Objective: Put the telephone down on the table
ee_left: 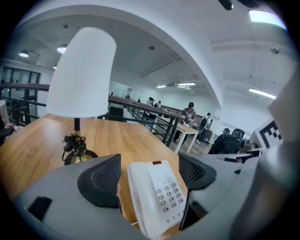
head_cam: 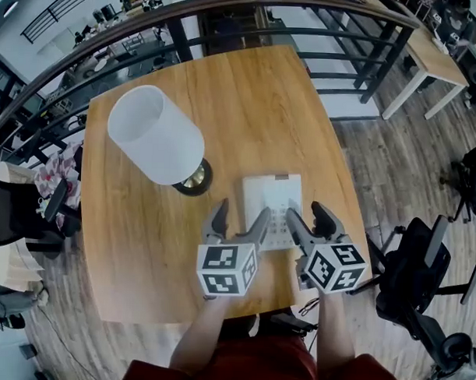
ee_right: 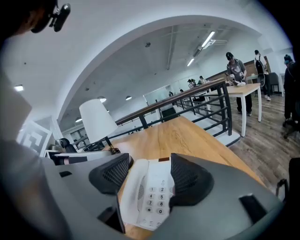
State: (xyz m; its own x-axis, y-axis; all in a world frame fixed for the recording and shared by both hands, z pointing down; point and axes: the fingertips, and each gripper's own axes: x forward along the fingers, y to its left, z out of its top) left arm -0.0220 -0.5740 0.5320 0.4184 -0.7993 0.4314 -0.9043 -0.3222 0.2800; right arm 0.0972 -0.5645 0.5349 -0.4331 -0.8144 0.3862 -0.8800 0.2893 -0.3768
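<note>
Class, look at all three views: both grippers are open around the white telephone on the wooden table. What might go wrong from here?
1. The left gripper and right gripper both straddle the telephone, jaws apart. On withdrawal, a jaw might catch the handset and drag it off its cradle.
2. The lamp stands close by on the left. A sideways swing of the left gripper could knock its base.

White telephone point(head_cam: 270, 198), white lampshade point(head_cam: 156, 136), warm brown wood-grain table point(head_cam: 257, 100).
</note>
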